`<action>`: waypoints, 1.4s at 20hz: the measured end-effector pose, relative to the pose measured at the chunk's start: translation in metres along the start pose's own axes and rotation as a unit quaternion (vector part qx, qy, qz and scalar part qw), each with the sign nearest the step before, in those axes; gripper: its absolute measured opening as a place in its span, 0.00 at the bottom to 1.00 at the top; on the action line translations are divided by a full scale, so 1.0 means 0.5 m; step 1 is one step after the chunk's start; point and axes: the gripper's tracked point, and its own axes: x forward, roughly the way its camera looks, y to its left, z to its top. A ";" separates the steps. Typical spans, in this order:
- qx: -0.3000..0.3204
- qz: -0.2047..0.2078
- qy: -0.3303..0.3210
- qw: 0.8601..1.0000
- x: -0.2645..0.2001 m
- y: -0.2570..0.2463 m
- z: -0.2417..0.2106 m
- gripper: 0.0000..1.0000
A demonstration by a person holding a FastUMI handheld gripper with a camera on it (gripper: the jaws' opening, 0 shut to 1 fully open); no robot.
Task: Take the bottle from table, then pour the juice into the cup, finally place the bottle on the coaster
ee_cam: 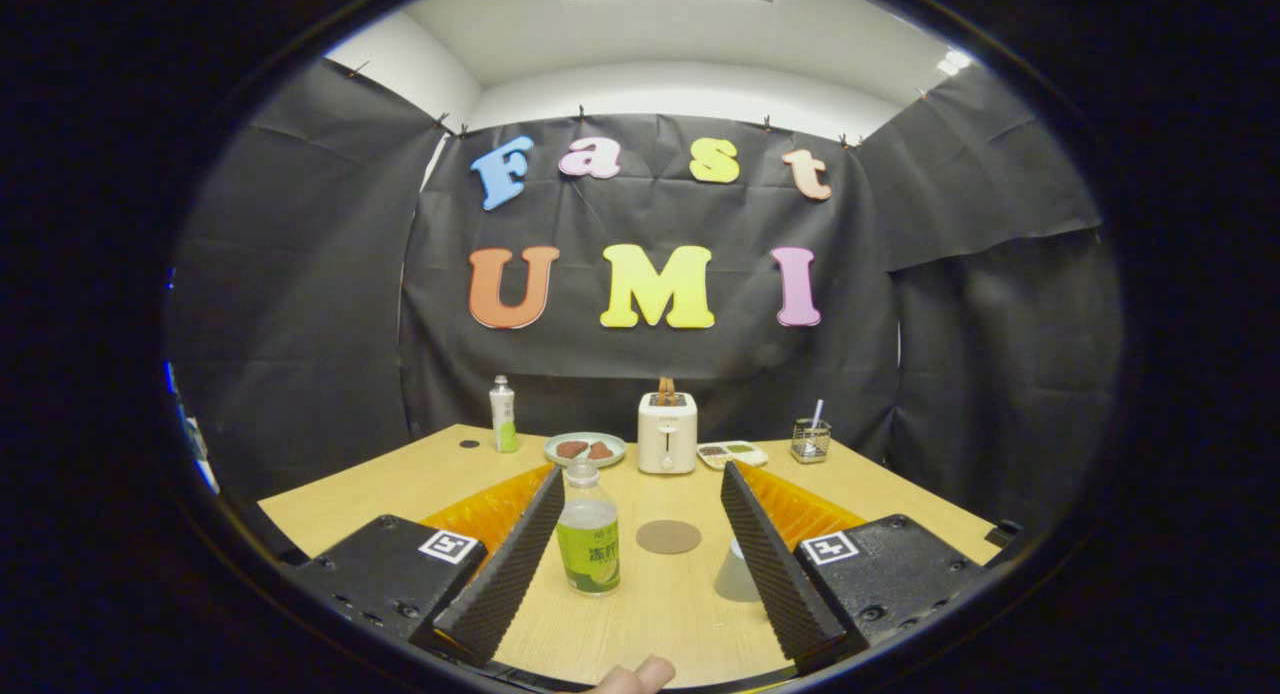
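Bottle (588,530) upright on table (640,614), between wide-apart tongs (640,474), just beside their left finger.

The near bottle (588,534) carries a green label with dark characters too small and blurred to read. Each side of the gripper (640,484), its jaws spread wide, bears a square black-and-white coded marker (448,546).

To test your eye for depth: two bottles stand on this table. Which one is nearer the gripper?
The green-labelled bottle between the open gripper fingers, beside the left one. The other bottle stands at the table's far edge.
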 end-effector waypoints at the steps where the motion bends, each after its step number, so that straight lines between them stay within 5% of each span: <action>1: -0.002 0.002 0.000 1.000 0.003 0.006 -0.005 1.00; 28: -0.010 0.017 0.078 0.997 0.251 0.111 -0.193 1.00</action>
